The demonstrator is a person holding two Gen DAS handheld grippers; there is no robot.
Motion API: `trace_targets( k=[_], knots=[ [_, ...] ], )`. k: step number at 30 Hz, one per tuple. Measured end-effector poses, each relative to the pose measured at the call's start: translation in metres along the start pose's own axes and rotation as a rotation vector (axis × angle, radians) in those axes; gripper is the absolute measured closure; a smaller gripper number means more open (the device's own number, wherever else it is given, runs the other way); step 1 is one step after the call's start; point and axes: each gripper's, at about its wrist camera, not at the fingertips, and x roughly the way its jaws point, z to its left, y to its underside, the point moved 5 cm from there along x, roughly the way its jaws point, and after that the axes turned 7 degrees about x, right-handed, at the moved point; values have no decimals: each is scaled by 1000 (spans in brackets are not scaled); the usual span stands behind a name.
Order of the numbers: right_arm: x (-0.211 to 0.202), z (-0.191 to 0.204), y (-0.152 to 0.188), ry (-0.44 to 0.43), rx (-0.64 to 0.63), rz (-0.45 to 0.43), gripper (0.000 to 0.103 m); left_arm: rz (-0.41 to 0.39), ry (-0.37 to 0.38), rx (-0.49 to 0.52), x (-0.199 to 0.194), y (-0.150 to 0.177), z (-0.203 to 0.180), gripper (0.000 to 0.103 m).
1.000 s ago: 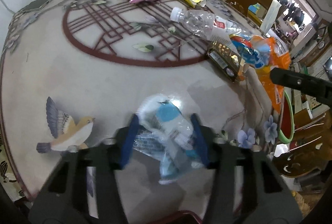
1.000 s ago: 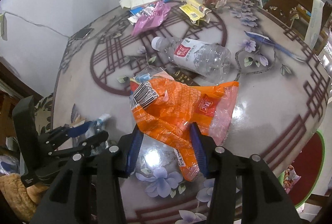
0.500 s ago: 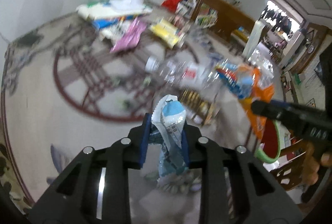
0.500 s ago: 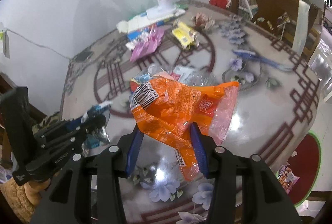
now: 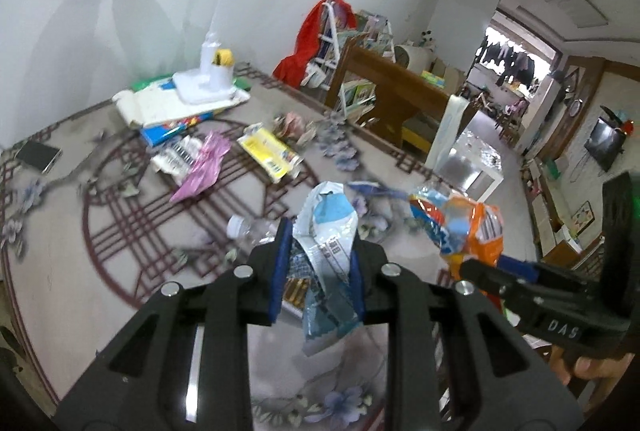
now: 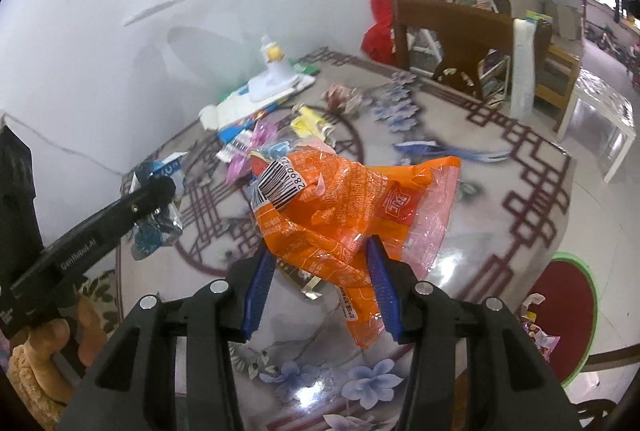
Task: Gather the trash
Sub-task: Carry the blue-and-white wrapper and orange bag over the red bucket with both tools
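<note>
My left gripper (image 5: 318, 263) is shut on a blue and white plastic wrapper (image 5: 326, 227) and holds it up above the round table (image 5: 60, 251). My right gripper (image 6: 320, 263) is shut on an orange snack bag (image 6: 340, 199), also lifted off the table. The orange bag (image 5: 472, 227) shows at the right of the left wrist view, and the blue wrapper (image 6: 156, 227) at the left of the right wrist view. A clear plastic bottle (image 5: 248, 229) lies on the table behind the left fingers. A pink wrapper (image 5: 204, 171) and a yellow wrapper (image 5: 268, 153) lie further back.
A white desk lamp (image 5: 208, 79) stands on papers at the table's far edge. A phone (image 5: 38, 155) lies far left. A wooden chair (image 5: 384, 91) stands behind the table. A red bin with a green rim (image 6: 560, 303) stands on the floor at right.
Both grippers have risen from the table with their wrappers. The left gripper closed on the blue wrapper and lifted it; the views now tilt up toward the room.
</note>
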Motion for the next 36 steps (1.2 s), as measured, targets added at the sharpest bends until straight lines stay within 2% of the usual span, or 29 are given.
trace_targets(
  k=[19, 36],
  knots=[
    [-54, -50, -15, 45, 103, -114, 58, -63, 58, 67, -6, -41, -63, 78],
    [-82, -82, -15, 89, 150, -159, 58, -71, 113, 123, -3, -46, -103, 78]
  ],
)
